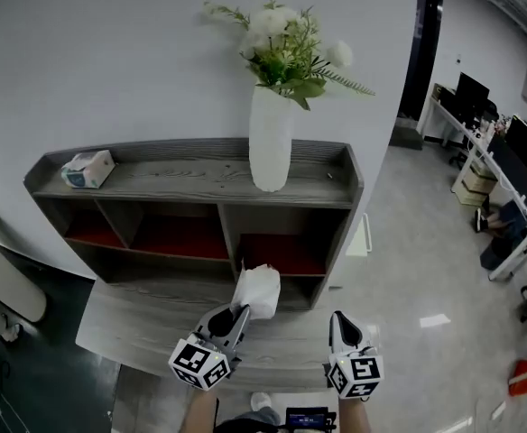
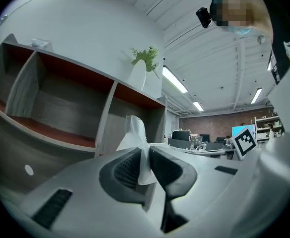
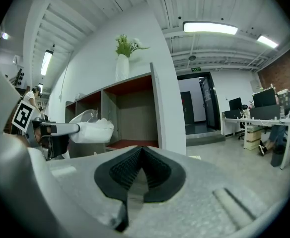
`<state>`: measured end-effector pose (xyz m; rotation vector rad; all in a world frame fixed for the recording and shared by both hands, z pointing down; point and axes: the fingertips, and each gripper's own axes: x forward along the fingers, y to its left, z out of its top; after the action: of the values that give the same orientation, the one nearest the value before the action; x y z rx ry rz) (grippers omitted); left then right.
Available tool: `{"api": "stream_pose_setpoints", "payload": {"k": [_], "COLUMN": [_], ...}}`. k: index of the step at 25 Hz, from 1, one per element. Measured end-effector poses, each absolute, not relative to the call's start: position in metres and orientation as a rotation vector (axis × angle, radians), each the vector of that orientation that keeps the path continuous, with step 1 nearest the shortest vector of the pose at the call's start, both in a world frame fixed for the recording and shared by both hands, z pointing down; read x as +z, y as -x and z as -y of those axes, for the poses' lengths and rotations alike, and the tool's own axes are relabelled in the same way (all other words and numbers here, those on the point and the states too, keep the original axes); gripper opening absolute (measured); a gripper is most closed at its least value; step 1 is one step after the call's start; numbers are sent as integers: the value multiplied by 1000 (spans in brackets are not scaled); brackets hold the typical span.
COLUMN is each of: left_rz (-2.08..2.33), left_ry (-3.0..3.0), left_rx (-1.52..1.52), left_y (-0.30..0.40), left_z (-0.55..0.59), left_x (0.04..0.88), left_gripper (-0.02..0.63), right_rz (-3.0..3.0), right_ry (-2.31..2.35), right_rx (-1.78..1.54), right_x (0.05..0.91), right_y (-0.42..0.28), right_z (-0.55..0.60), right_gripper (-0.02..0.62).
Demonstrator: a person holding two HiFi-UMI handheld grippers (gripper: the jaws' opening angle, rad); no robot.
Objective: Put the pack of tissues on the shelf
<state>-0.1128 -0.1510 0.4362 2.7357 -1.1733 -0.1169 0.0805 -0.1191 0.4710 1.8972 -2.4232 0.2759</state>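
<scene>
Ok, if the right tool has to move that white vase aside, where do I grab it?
I'd grip the vase around its mid-body, coming in level from the front: it stands upright near the wall, and the flowers spread over its mouth.

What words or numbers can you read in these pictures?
None can be read.
Tissue box on top of the shelf: print too small.
Green sign over the doorway: too blurred.
Marker cubes: only square patterns, no letters.
</scene>
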Motion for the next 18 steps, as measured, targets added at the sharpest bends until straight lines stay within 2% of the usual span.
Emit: {"api": "stream_pose_setpoints", "payload": {"k": [18], "left_rz": [1268], "left_ry": [-2648], "left_rx": [-111], "left_y": [91], "left_z": [199], "left_x": [458], "left_gripper": [48], "right_rz": [2471], "right_ry": [-1707], "right_rx": [316], "right_x": [493], "right_y": [-87], "right_z": [176], "right_gripper": [4]}}
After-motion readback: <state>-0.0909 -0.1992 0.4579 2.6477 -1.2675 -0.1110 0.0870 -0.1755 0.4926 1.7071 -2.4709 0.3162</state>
